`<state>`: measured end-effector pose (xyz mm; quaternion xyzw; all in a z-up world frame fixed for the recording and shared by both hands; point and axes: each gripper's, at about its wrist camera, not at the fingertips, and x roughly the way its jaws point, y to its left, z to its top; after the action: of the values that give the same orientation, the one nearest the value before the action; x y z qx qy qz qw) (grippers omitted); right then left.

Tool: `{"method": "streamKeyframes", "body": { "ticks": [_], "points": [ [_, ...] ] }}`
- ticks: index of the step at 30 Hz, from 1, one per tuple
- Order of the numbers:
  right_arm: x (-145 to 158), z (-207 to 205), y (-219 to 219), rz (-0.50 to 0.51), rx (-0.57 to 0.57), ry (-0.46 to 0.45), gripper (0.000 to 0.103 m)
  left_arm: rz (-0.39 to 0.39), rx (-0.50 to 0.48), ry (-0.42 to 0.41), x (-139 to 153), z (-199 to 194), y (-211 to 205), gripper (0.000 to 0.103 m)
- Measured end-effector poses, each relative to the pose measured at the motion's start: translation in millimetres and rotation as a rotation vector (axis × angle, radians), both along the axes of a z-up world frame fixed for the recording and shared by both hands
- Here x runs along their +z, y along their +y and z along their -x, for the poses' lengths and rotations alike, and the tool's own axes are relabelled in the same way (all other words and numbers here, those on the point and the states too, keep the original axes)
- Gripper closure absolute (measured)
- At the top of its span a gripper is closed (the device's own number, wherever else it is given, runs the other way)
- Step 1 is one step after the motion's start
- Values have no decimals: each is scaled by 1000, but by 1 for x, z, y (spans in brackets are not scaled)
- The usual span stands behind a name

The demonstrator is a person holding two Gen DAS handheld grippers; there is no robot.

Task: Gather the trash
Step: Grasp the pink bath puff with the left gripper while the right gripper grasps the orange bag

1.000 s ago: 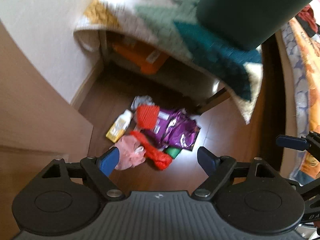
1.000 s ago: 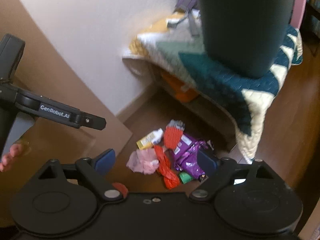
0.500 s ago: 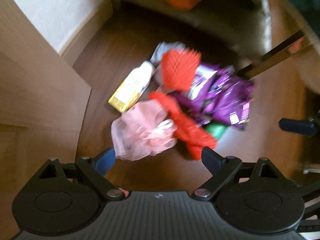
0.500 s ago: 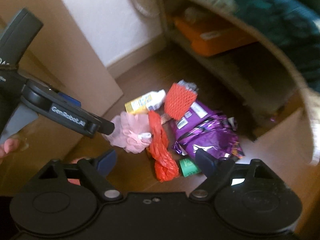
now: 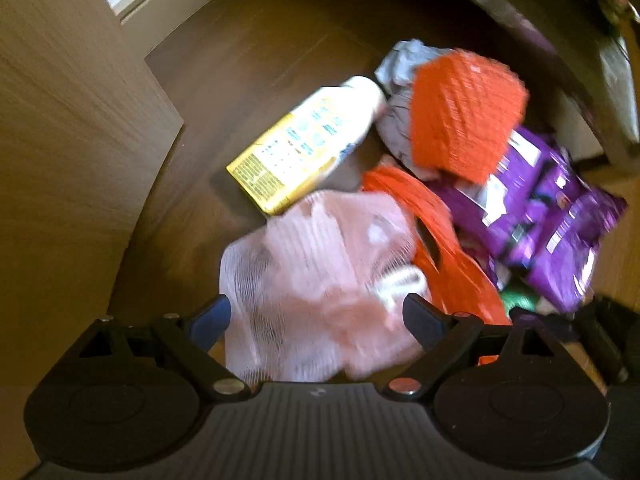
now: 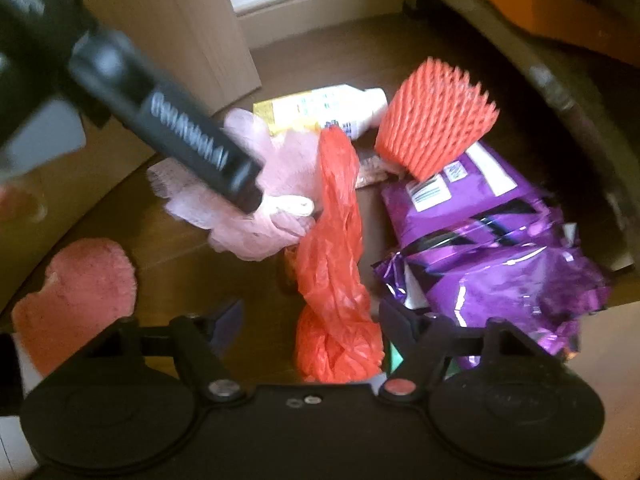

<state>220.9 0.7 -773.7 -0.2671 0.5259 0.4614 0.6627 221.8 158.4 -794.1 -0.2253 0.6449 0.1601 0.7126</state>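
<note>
A heap of trash lies on the dark wood floor. My left gripper points straight down, open, with a pink mesh net filling the gap between its blue pads. My right gripper hovers over a twisted orange plastic bag; its jaws are closing with the bag between them, and the left pad is still clear of it. Beside these lie a yellow and white bottle, an orange foam net sleeve and crumpled purple foil wrappers. The left gripper's black finger crosses the right wrist view.
A light wooden panel stands close on the left. A low shelf frame with an orange box borders the heap on the right. A pink fuzzy slipper sits at the lower left. A small green item pokes out under the wrappers.
Both grippers have dropped from well above the floor to just over the heap. The pink net now sits between the left pads. The right jaws have narrowed around the orange bag.
</note>
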Motion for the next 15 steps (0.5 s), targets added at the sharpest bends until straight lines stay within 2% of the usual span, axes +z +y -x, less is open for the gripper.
{"method": "streamKeyframes", "body": {
  "ticks": [4,6,11,12,13,15],
  "points": [
    [-18,-2,5,-10,-23,13,31,43,-2,11,-28,-7,3,9],
    [-25,-1,7,-4,-23,11,35,80,6,5,-38,-6,2,9],
    [-40,-4,10,15,-38,13,57,150,64,-14,-49,-3,6,11],
    [-41,-5,10,16,-45,15,60,156,72,-20,-48,-2,6,20],
    [-41,-6,9,15,-50,17,67,167,72,-21,-48,-2,7,35],
    [-42,-8,9,19,-63,16,74,177,68,-17,-43,-2,4,46]
  ]
}}
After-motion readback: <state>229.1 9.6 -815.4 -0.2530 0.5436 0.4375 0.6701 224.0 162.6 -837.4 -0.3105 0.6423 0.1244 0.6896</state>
